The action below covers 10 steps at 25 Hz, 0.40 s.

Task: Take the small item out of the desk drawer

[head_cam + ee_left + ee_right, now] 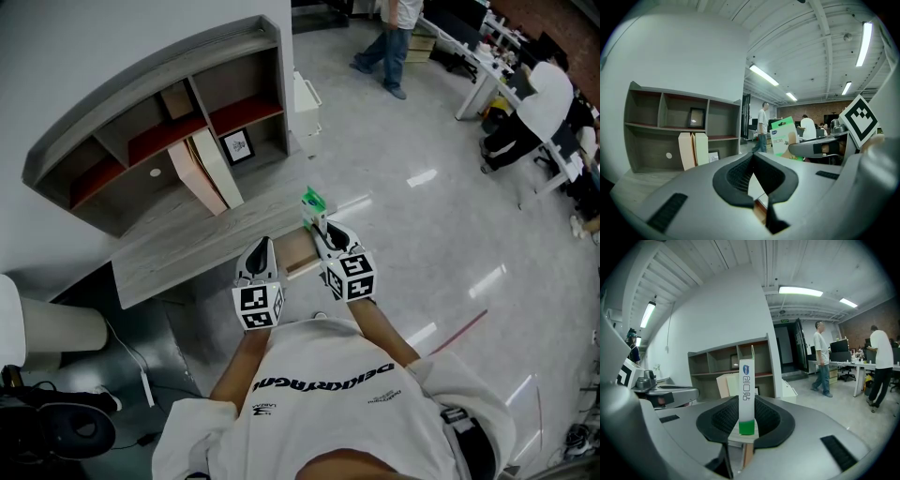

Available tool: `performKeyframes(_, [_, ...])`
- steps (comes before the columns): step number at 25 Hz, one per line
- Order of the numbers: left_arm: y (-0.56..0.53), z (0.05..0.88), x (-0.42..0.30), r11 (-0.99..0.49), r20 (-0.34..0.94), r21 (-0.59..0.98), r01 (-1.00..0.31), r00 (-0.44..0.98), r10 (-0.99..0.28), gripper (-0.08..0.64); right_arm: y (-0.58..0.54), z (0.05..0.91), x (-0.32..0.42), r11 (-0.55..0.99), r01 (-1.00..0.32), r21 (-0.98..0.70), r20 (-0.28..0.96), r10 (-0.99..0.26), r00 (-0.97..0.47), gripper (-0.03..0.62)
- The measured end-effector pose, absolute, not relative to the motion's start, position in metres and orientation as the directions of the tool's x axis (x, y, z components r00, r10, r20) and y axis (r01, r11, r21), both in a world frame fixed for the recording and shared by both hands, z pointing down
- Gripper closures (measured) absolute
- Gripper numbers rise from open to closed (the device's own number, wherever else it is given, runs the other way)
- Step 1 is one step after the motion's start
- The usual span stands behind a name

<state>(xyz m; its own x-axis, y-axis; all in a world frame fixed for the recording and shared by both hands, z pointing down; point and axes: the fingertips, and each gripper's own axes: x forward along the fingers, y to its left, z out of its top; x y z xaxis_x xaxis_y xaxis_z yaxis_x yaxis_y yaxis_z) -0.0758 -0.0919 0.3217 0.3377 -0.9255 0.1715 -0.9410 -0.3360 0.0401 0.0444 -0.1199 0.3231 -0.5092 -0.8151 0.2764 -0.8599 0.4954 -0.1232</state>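
Observation:
My right gripper (pixel 320 225) is shut on a small, flat green and white box (pixel 313 201), which stands upright between its pads (pixel 746 394). The box is held above the front of the open wooden drawer (pixel 298 251) of the grey desk (pixel 187 239). From the left gripper view the box (pixel 784 136) shows to the right, in front of the right gripper (pixel 820 147). My left gripper (pixel 263 247) hovers beside it over the drawer's left end. Its pads (pixel 740 176) meet at the tips with nothing between them. The drawer's inside is mostly hidden by the grippers.
A grey shelf unit (pixel 159 103) with red-lined compartments stands on the desk, with cream folders (pixel 208 169) and a small frame (pixel 237 145). A white cabinet (pixel 306 103) stands beside the desk. A person (pixel 392 42) walks at the back near office desks (pixel 487 56).

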Motion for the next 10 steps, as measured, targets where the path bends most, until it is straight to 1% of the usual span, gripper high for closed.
performKeyframes(10, [-0.0978,0.3245,-0.0754,-0.330,0.169,0.040,-0.943,0.332,-0.928,0.545,-0.1264,0.3250,0.0462,0.498,-0.859,-0.120,0.274,-0.815,-0.511,0.477])
